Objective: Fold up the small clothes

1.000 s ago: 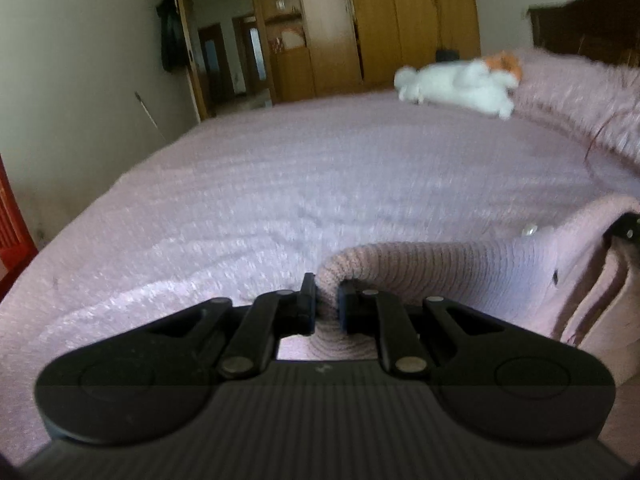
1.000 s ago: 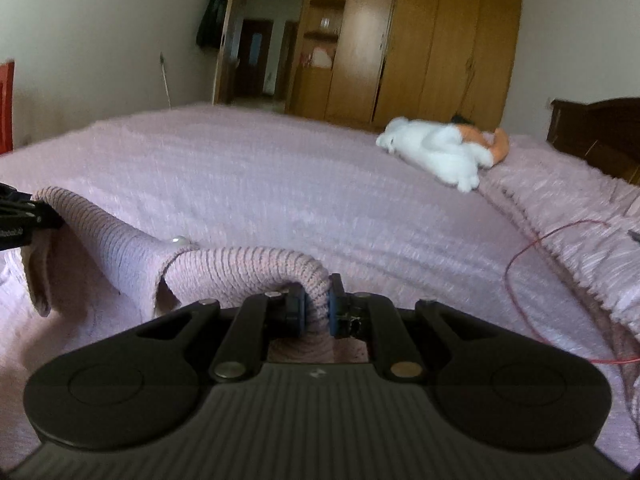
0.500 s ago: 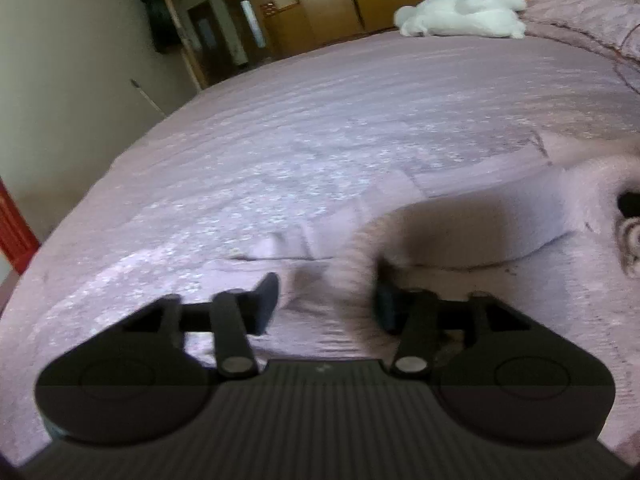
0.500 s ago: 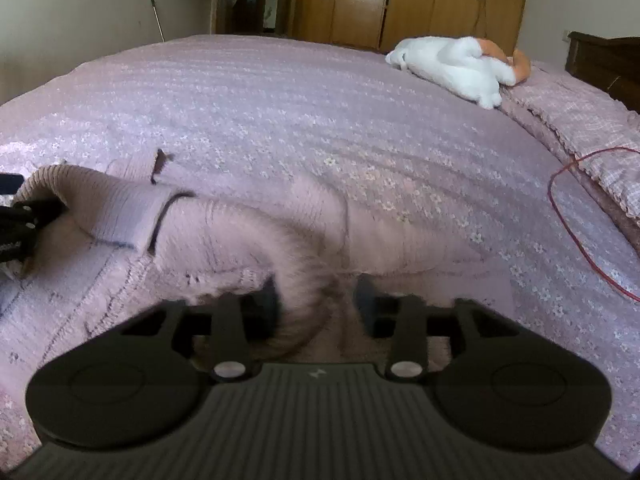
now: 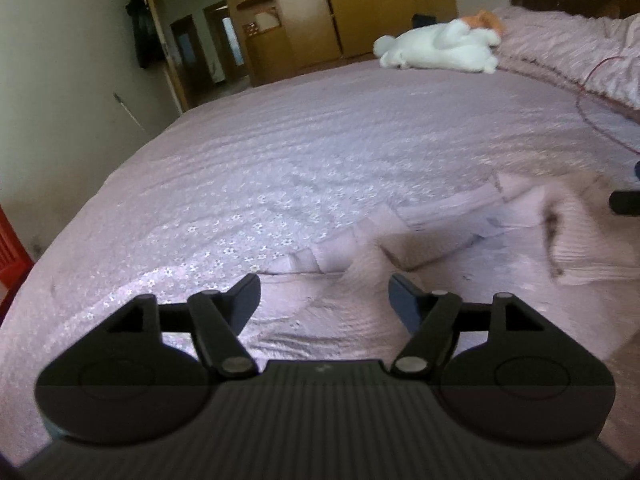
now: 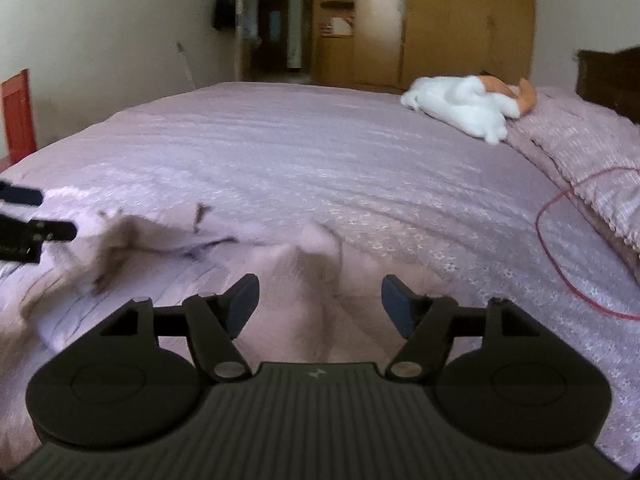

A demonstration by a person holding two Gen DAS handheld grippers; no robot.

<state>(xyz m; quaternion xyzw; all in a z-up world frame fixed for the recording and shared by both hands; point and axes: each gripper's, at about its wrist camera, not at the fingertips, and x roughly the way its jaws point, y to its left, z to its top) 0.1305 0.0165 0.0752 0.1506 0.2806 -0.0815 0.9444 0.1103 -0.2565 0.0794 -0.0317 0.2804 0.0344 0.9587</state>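
- Presently, left wrist view: left claw (image 5: 324,298) has its fingers spread wide apart, gripping nothing.
- Pink knit garment (image 5: 460,264) lies crumpled on the bed (image 5: 280,168), just ahead of and below the claw; one raised fold sits between the two fingers, contact not determinable.
- Garment's ribbed edge runs toward the right of frame, where a dark part of the right claw (image 5: 624,202) shows at the edge.
- White plush toy (image 5: 440,50) rests at the far side of the bed, well apart from the garment; wooden wardrobe (image 5: 360,4) behind it.
- Right wrist view: right claw (image 6: 316,302) likewise stands open, fingers far apart, empty.
- Garment (image 6: 280,280) spreads on the bed (image 6: 320,140) in front of the claw, a peaked fold between the fingers; the left portion is motion-blurred.
- Left claw (image 6: 28,228) visible at the left edge, just beside the garment.
- Red cable (image 6: 560,248) loops on the bed at right; plush toy (image 6: 460,108) near the pillow (image 6: 580,140).
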